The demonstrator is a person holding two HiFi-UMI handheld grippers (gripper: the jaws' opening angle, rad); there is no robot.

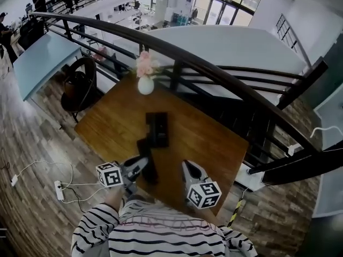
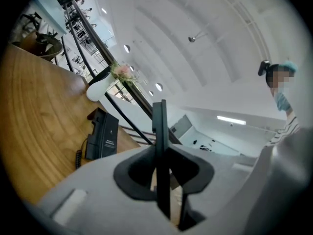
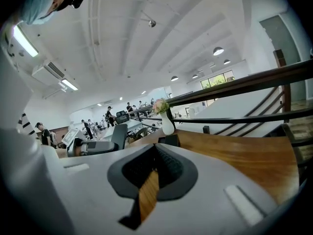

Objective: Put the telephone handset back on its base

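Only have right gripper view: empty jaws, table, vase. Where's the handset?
Observer: The left gripper has it. The handset sits edge-on, clamped between its jaws.
Operator: Base position?
Observer: Head view puts the base mid-table, just ahead of the handset, with the vase beyond it at the far edge. The handset isn't on it yet.
Operator: Cord?
Observer: Left gripper view shows a coiled cord lying on the table beside the base.
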